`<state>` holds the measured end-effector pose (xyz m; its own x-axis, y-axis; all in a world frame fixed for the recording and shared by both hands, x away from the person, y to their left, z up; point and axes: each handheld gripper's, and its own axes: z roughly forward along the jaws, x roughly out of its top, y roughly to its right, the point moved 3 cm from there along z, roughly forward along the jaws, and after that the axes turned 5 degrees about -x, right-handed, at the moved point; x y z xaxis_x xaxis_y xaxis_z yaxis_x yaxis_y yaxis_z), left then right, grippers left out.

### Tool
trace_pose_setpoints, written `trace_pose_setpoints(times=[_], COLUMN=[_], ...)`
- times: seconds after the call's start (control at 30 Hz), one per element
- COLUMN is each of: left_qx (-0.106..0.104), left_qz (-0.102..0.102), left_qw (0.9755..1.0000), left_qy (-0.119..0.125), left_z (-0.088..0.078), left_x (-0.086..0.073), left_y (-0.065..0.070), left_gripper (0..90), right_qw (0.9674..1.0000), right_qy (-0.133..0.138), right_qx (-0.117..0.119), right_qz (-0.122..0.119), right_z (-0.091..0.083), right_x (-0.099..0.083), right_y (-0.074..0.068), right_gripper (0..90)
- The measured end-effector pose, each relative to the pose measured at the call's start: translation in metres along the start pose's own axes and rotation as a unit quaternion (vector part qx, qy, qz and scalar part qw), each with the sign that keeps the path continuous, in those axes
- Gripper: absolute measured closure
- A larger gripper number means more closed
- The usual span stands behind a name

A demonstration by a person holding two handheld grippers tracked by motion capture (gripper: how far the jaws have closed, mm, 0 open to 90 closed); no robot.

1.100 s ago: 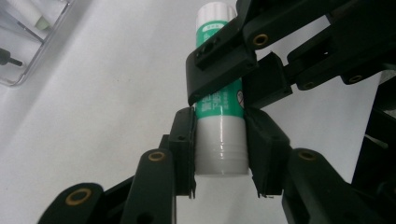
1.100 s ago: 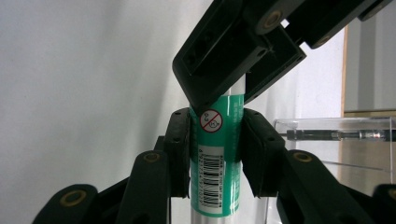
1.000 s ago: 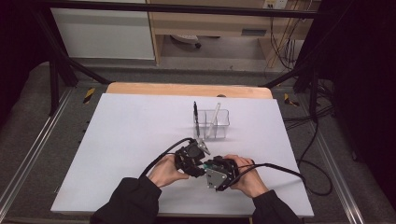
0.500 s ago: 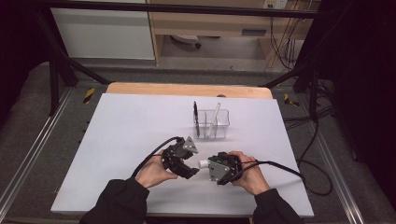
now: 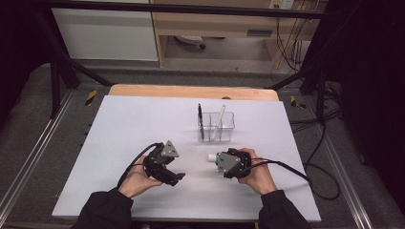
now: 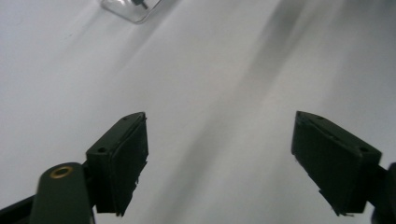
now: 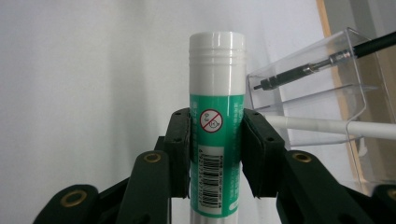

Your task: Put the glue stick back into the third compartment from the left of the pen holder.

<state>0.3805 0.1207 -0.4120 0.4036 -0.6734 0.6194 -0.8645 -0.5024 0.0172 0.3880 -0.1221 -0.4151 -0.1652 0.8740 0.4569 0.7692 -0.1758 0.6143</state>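
The right claw (image 7: pixel 217 154) grips a green glue stick (image 7: pixel 217 140) at the clear organiser's (image 5: pixel 216 128) six o'clock; the left claw (image 6: pixel 219 158), just opened, stands empty over the tabletop (image 5: pixel 129 124).

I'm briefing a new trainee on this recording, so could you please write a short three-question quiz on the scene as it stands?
1. True or false: the right gripper is shut on a green and white glue stick.
2. What lies between the pads of the left gripper? A) a pen B) nothing C) the glue stick
3. Fill in: the black pen stands in the clear ______ on the white table.

Key
1. True: its pads press on the stick from both sides.
2. B: the jaws have just been opening and stand wide apart over bare table.
3. Holder: a clear divided holder, with a white stick leaning in it.
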Motion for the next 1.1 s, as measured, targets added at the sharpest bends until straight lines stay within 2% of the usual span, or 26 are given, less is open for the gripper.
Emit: trace_pose_setpoints(times=[0.17, 0.3, 0.53, 0.67, 0.83, 1.0, 1.07, 1.1], left_qx=[0.014, 0.022, 0.034, 0.043, 0.054, 0.064, 0.068, 0.070], left_qz=[-0.018, -0.034, -0.062, -0.076, -0.096, -0.113, -0.116, -0.119], left_qw=[0.9996, 0.9988, 0.9965, 0.9950, 0.9922, 0.9891, 0.9882, 0.9877], left_qy=[0.014, 0.028, 0.045, 0.050, 0.059, 0.070, 0.073, 0.074], left_z=[-0.006, -0.012, -0.019, -0.024, -0.033, -0.040, -0.042, -0.043], left_x=[-0.016, -0.030, -0.055, -0.068, -0.083, -0.098, -0.103, -0.105], left_y=[-0.007, -0.013, -0.024, -0.029, -0.037, -0.043, -0.045, -0.045], left_gripper=[14.1, 13.6, 13.4, 13.4, 13.4, 13.4, 13.4, 13.4], right_qw=[0.9988, 0.9962, 0.9881, 0.9822, 0.9727, 0.9605, 0.9538, 0.9519], right_qy=[0.003, 0.002, 0.012, 0.021, 0.036, 0.057, 0.066, 0.068], right_qx=[-0.009, -0.017, -0.026, -0.032, -0.042, -0.053, -0.060, -0.063], right_qz=[0.048, 0.086, 0.151, 0.184, 0.225, 0.267, 0.287, 0.292], right_z=[-0.001, -0.002, -0.004, -0.004, -0.005, -0.008, -0.009, -0.010], right_x=[-0.005, -0.010, -0.016, -0.017, -0.015, -0.015, -0.014, -0.014], right_y=[0.008, 0.013, 0.023, 0.028, 0.036, 0.046, 0.050, 0.051], right_gripper=[65.9, 65.9, 65.9, 65.9, 65.9, 65.9, 65.9, 65.9])
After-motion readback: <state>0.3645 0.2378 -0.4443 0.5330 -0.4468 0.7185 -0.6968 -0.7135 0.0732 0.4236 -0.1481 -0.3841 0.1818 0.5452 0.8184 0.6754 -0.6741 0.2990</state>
